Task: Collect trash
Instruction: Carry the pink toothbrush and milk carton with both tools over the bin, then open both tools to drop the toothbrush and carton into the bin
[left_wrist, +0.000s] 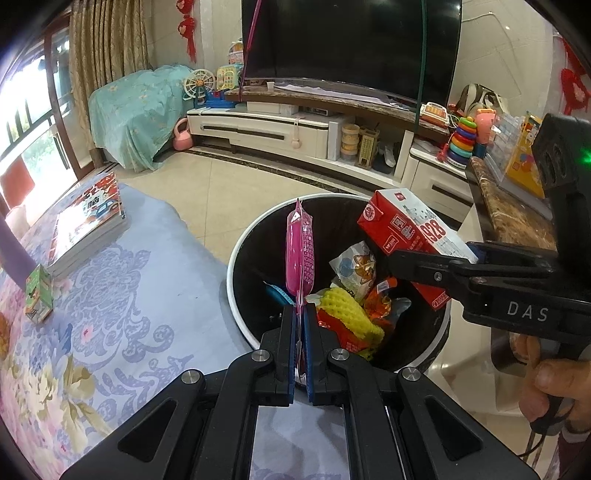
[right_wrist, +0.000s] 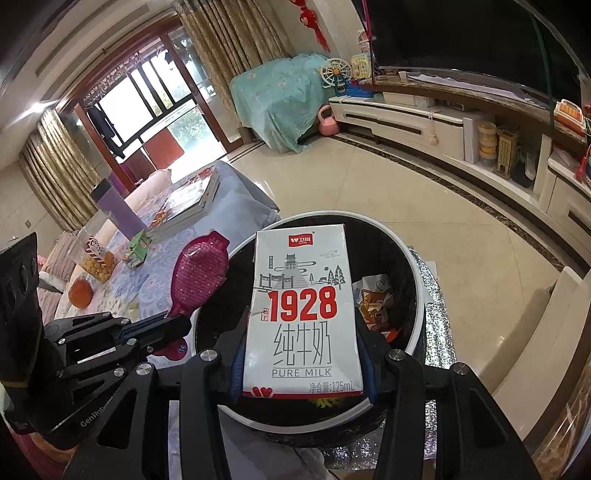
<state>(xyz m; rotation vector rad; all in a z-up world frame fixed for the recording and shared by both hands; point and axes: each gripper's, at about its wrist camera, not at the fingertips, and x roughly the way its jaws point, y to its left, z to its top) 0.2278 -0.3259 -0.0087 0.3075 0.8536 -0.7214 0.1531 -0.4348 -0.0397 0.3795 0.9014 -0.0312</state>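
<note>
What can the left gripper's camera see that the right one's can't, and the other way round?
Only the left view shows the yellow foam net and the rest of the trash deep in the bin, plus the stacking-ring toy. Only the right view shows the carton's front reading 1928 Pure Milk, the purple bottle and the snack jar. Both show the bin, the pink packet and the books.
</note>
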